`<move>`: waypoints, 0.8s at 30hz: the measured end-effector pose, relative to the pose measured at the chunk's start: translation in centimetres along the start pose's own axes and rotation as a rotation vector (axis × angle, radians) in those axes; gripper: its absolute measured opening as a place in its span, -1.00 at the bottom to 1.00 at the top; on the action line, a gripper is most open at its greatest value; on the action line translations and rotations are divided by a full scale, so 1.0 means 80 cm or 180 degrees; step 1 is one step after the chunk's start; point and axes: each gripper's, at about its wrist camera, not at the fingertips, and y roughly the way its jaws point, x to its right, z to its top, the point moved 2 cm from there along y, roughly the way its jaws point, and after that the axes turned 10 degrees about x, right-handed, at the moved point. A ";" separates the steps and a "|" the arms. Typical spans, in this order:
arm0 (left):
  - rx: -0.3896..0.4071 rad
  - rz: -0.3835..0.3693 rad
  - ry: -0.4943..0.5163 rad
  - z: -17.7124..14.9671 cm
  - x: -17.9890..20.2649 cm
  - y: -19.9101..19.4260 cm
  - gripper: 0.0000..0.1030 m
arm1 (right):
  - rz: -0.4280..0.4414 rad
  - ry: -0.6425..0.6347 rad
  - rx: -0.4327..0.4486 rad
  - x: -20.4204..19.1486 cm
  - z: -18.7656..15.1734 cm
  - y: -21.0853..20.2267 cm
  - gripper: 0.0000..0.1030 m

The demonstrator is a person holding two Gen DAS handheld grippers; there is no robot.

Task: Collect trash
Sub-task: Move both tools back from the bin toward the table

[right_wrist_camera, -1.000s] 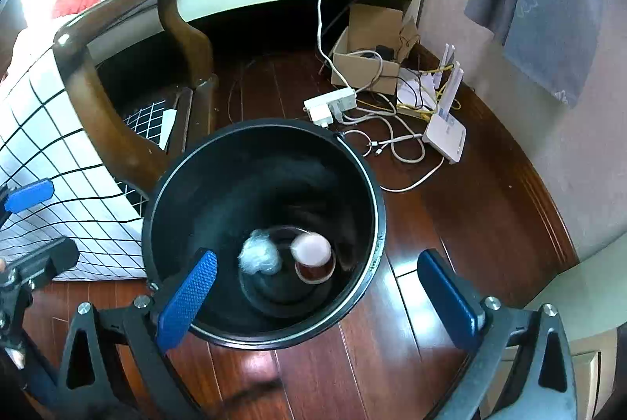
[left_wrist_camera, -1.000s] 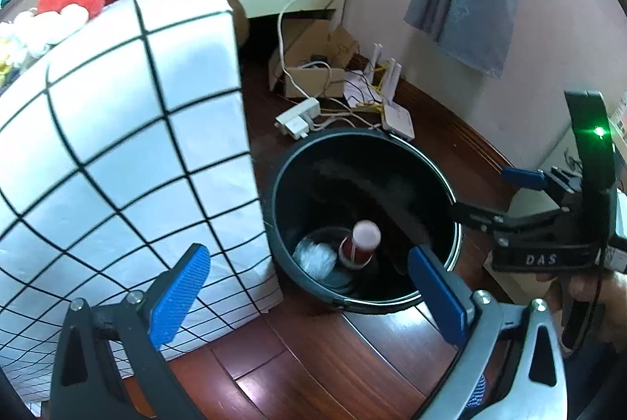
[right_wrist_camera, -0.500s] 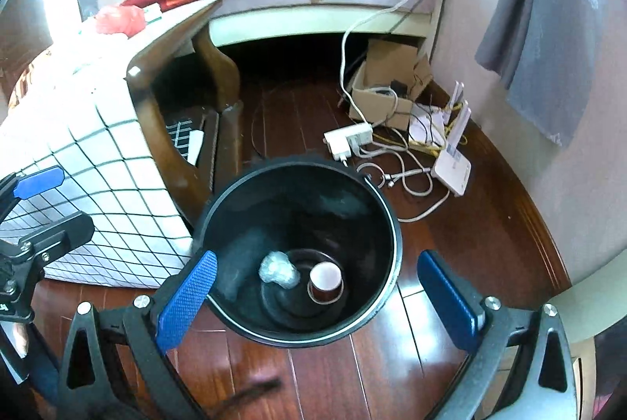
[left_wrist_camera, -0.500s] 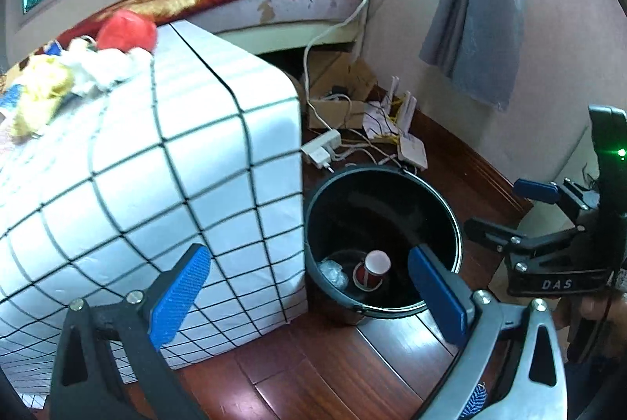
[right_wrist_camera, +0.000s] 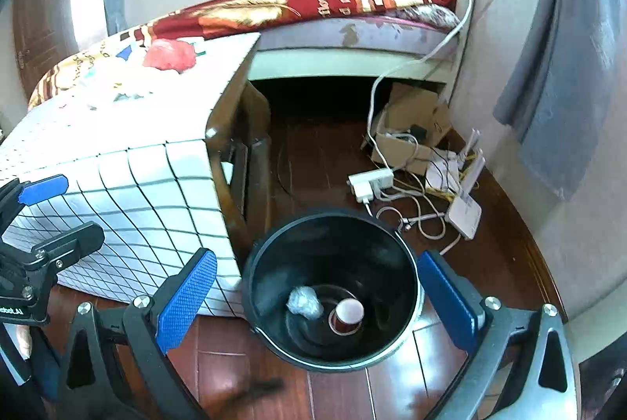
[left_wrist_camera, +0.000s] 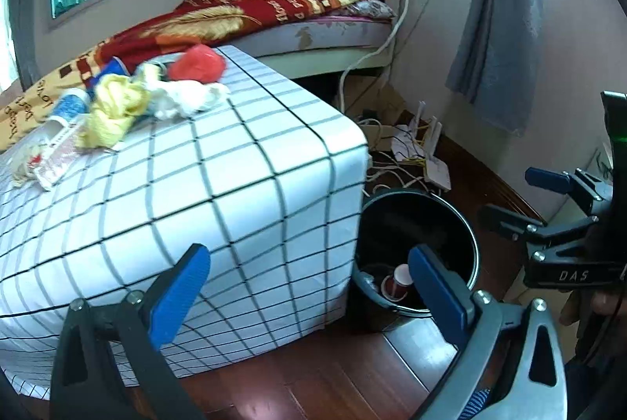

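**Two wrist cameras over table and bin**

Our left wrist view looks along the left gripper (left_wrist_camera: 309,286) from low beside the checked table (left_wrist_camera: 243,184), facing its near corner, the bed (left_wrist_camera: 313,28) and the far wall. The black bin (left_wrist_camera: 462,235) sits lower right, half hidden by the cloth.

Our right wrist view sits higher and further right, tilted down almost over the bin (right_wrist_camera: 407,263), close to its rim.

We share the bin, table, bed and the white router (right_wrist_camera: 464,212) in both views. Each camera also catches the other gripper at its edge, though the table top looks washed out, perhaps overexposed.
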 end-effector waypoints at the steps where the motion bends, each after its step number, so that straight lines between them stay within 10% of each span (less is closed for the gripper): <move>1: 0.0020 0.0006 -0.0015 0.001 -0.005 -0.004 0.98 | 0.0025 -0.0004 0.0024 -0.005 0.004 0.000 1.00; 24: 0.0388 0.0808 -0.0329 0.013 -0.223 -0.063 0.94 | 0.0655 -0.0322 0.0359 -0.170 0.101 0.026 1.00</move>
